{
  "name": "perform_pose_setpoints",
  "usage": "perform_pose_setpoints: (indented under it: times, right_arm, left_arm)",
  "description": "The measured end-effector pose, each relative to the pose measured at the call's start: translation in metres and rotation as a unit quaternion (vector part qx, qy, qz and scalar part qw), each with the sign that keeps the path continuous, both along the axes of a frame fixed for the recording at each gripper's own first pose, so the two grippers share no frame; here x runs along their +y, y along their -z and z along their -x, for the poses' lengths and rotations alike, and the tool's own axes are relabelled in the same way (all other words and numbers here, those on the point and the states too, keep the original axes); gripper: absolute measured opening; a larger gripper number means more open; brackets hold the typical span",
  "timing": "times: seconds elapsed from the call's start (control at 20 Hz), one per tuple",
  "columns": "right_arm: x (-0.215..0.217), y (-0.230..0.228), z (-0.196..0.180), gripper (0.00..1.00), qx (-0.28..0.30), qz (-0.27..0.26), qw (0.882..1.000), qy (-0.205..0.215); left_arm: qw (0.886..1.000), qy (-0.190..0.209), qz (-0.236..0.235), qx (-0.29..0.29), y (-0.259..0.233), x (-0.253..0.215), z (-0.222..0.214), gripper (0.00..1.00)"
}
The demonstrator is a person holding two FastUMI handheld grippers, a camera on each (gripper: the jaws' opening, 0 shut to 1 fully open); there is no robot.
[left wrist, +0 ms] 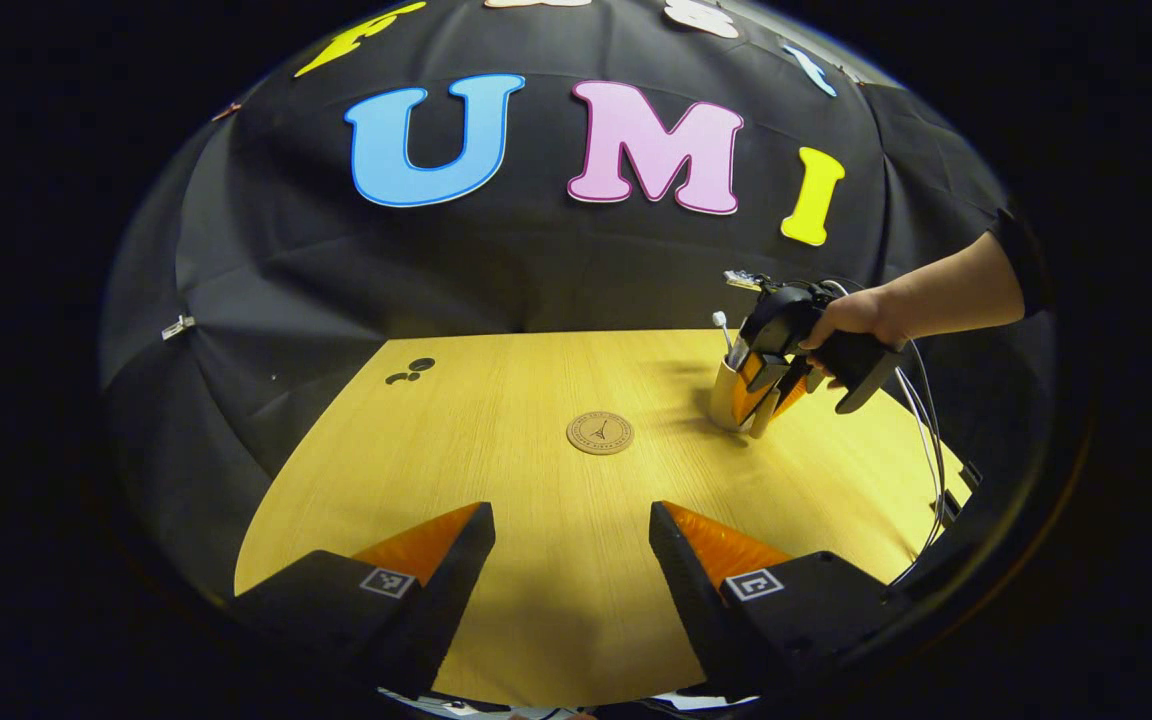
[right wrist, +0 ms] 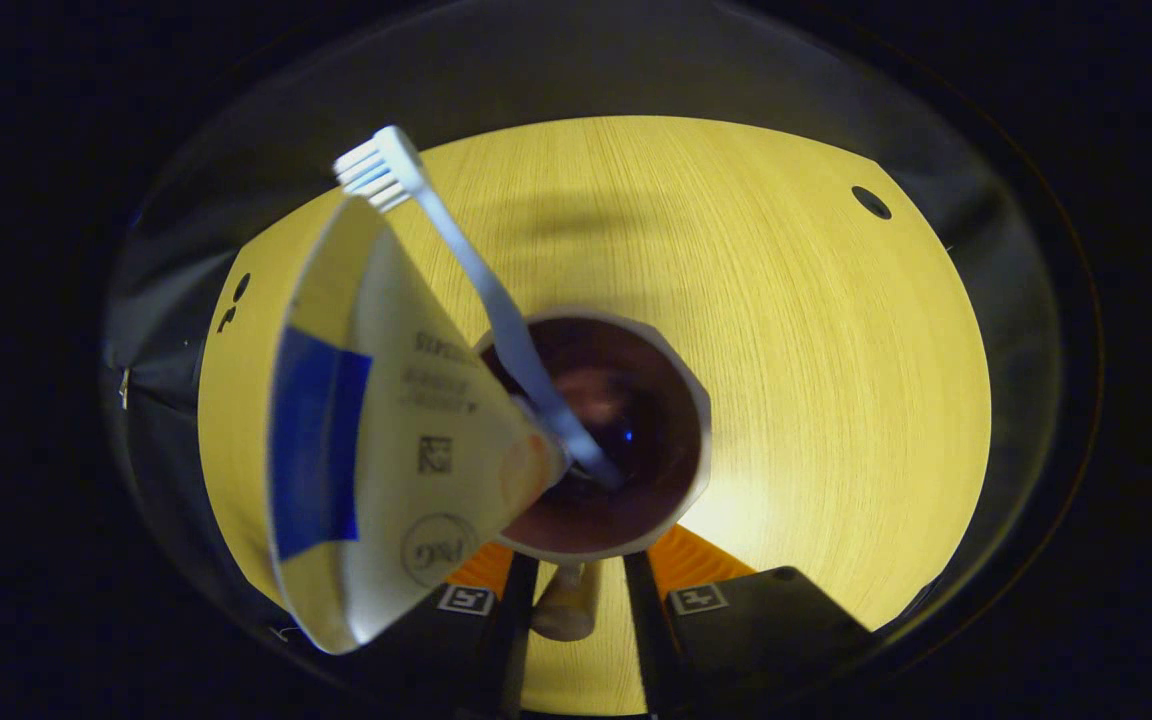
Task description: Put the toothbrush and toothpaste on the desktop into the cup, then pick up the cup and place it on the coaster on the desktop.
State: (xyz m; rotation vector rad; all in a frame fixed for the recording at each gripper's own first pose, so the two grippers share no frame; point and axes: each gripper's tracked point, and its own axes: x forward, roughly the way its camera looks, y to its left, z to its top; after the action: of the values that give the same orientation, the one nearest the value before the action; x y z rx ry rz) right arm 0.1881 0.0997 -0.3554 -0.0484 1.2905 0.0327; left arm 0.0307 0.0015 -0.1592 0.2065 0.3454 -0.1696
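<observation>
Fingers of left gripper (left wrist: 570,560) spread wide at lower centre of left gripper view, holding nothing, above pale wood-grain desktop (left wrist: 536,620). Round brown cork coaster (left wrist: 600,433) lies flat mid-frame, bare. Farther right, right gripper (left wrist: 766,392), held by a hand (left wrist: 851,318), meets cream cup (left wrist: 726,395). In right gripper view, right gripper (right wrist: 568,585) fingers sit narrow about cup handle (right wrist: 566,605); true pinch unclear. Cup (right wrist: 681,470) holds white toothbrush (right wrist: 496,300), long axis slanting to upper left, bristles up, and cream-blue toothpaste tube (right wrist: 376,440), flat end toward lower left.
</observation>
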Motion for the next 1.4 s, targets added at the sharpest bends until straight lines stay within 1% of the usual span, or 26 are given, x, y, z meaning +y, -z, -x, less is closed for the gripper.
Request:
perform_pose_setpoints:
  times: [0.05,0.1,0.15,0.2,0.25,0.3,0.35,0.4,0.45,0.5,0.55,0.6,0.65,0.85,1.1,1.25,1.4]
  right_arm:
    - [0.002,0.0,-0.001,0.32,0.002,0.0,1.0,0.002]
    - [0.005,0.0,-0.001,0.33,-0.001,0.001,1.0,0.005]
    - [0.005,0.0,-0.001,0.27,0.0,0.0,1.0,0.012]
    - [0.005,0.0,-0.001,0.28,-0.001,0.001,1.0,0.008]
    - [0.003,0.0,0.0,0.33,0.0,0.007,1.0,0.002]
    - [0.004,0.001,0.002,0.33,0.0,0.012,1.0,-0.005]
    - [0.004,0.002,0.003,0.31,0.0,0.014,1.0,-0.013]
    - [0.004,0.001,0.005,0.3,0.0,0.016,1.0,-0.015]
    - [0.004,0.001,0.006,0.28,0.003,0.018,1.0,-0.013]
    - [0.003,0.0,0.006,0.25,0.001,0.019,1.0,-0.014]
    - [0.002,0.0,0.005,0.24,-0.003,0.022,1.0,-0.018]
    - [0.003,-0.001,0.005,0.24,-0.01,0.027,0.999,-0.022]
    - [0.005,-0.002,0.004,0.23,-0.014,0.029,0.999,-0.028]
    - [0.022,-0.018,-0.002,0.24,-0.031,0.021,0.998,-0.042]
    - [0.063,-0.04,-0.007,0.23,-0.046,0.007,0.996,-0.078]
    - [0.094,-0.041,-0.004,0.23,-0.042,-0.003,0.994,-0.098]
    - [0.122,-0.036,0.001,0.23,-0.038,0.001,0.991,-0.125]
  left_arm:
    - [1.0,-0.001,0.0,0.002,0.001,0.0,0.0,0.96]
    - [1.0,-0.002,0.0,0.003,0.002,0.002,0.001,0.96]
    - [1.0,-0.003,0.0,0.004,0.002,0.004,0.002,0.96]
    - [1.0,-0.004,-0.001,0.004,0.003,0.004,0.002,0.96]
    - [1.0,-0.006,-0.002,0.005,0.004,0.004,0.003,0.96]
    - [1.0,-0.006,-0.004,0.006,0.005,0.005,0.004,0.97]
    - [1.0,-0.006,-0.004,0.006,0.005,0.004,0.005,0.92]
    - [1.0,-0.006,-0.004,0.008,0.007,0.003,0.005,0.92]
    - [1.0,-0.006,-0.003,0.01,0.009,0.001,0.006,0.96]
    - [1.0,-0.004,-0.003,0.012,0.01,0.0,0.006,0.96]
    - [1.0,-0.002,-0.004,0.013,0.01,-0.001,0.006,0.96]
    - [1.0,0.001,-0.006,0.013,0.012,-0.003,0.009,0.92]
    - [1.0,0.004,-0.007,0.013,0.012,-0.004,0.009,0.97]
    - [1.0,0.013,-0.008,0.012,0.012,-0.008,0.01,0.96]
    - [1.0,0.011,-0.003,0.008,0.011,-0.006,0.009,0.97]
    - [1.0,0.001,0.005,0.007,0.011,0.0,0.011,0.96]
    - [1.0,-0.016,0.019,0.011,0.011,0.009,0.019,0.96]
